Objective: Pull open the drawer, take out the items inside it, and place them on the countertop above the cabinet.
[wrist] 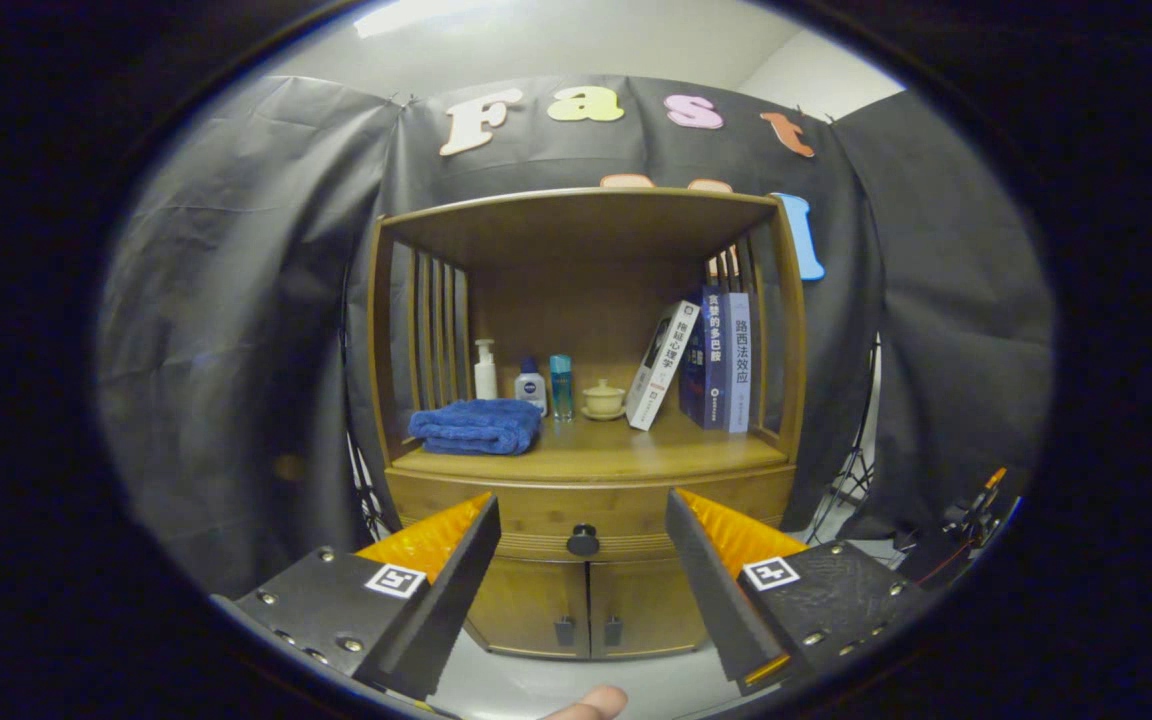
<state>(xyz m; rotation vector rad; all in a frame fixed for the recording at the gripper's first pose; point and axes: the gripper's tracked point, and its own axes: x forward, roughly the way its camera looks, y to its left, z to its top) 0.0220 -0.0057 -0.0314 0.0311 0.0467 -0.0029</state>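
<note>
Spread wide, the gripper (pixel 583 570) is held empty, well short of the wooden cabinet (pixel 591 470). Its closed drawer's round black knob (pixel 583 541) is framed between the fingers.

cloth-walled booth (pixel 236 330), wooden cabinet (pixel 586 470)

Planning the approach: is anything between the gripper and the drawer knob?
Nothing: in the gripper view the knob sits beyond the open hand-held gripper, the stretch bare.

Blue towel (pixel 477 426), brown wooden cabinet (pixel 586 480), seemingly black drawer knob (pixel 583 541).
</note>
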